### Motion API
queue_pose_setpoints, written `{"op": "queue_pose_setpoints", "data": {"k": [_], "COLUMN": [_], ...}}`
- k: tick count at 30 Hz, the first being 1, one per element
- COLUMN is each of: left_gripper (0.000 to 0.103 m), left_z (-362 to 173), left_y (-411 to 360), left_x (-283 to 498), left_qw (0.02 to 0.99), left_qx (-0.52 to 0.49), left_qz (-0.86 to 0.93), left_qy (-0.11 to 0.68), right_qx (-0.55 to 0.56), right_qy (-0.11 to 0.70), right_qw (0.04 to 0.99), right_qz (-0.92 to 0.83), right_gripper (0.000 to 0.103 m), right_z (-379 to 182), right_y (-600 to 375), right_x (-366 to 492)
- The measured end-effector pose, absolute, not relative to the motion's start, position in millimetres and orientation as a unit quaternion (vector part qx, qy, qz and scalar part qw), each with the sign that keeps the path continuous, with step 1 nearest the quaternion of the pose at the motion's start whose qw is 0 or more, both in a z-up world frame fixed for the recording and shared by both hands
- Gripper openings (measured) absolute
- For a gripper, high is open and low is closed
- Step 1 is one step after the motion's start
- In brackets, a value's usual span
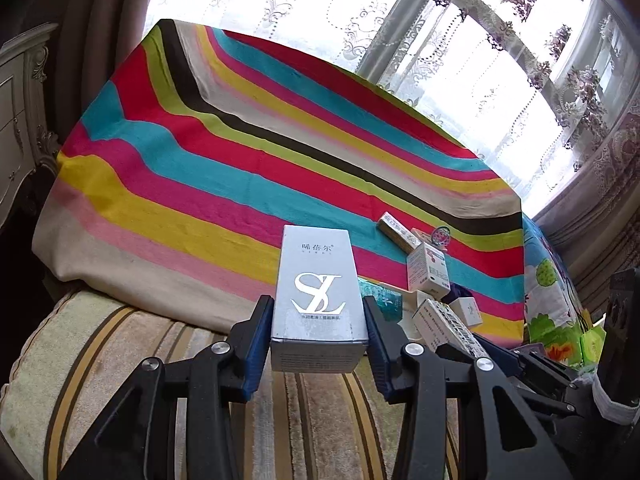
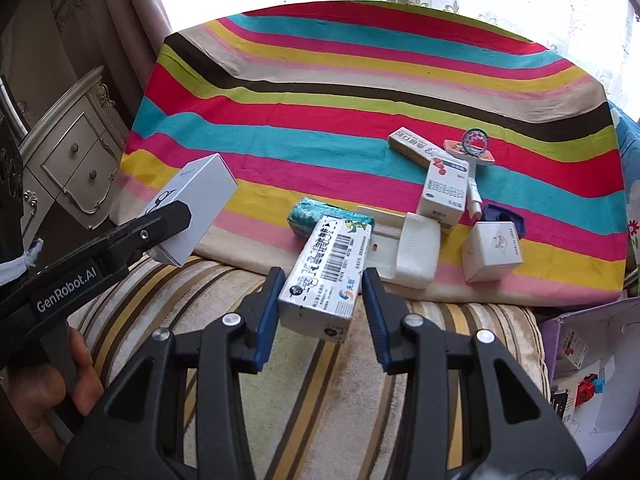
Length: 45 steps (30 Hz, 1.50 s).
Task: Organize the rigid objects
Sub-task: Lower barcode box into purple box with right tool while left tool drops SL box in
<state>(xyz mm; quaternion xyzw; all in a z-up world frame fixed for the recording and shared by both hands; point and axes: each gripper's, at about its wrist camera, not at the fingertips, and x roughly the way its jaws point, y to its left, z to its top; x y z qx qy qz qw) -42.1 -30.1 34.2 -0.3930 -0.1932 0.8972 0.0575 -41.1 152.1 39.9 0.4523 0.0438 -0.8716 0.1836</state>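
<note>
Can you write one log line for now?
left hand-held gripper: grips silver SL carton | right hand-held gripper: grips white barcoded carton

At the lower centre of the frame, a white barcode box (image 2: 326, 276) is clamped between the blue pads of the right gripper (image 2: 323, 296). At the left, a white carton (image 2: 200, 200) is held by the left gripper (image 2: 168, 220). More small boxes (image 2: 444, 192) are scattered on the striped cloth (image 2: 320, 120) at centre right.
</note>
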Motion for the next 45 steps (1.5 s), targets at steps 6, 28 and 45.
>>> {"op": "queue_pose_setpoints", "data": {"k": [6, 28, 45], "left_gripper": [0.044, 0.045, 0.052], "left_z": [38.5, 43.9, 36.7], "left_y": [9.1, 212.0, 293.6], "left_x": [-39.8, -23.9, -30.7], "left_qw": [0.099, 0.287, 0.337], "left_qx": [-0.405, -0.446, -0.463], "left_qz": [0.893, 0.847, 0.82], "left_qy": [-0.171, -0.045, -0.002], "right_qx": [0.435, 0.394, 0.42], "right_qy": [0.021, -0.144, -0.208], "right_qw": [0.158, -0.045, -0.176], "right_qz": [-0.886, -0.907, -0.866], "right_gripper": [0.044, 0.044, 0.045], "right_z": [51.0, 57.8, 15.0], "right_y": [192.1, 454.2, 576.2], "right_x": [-32.9, 21.3, 75.8]}}
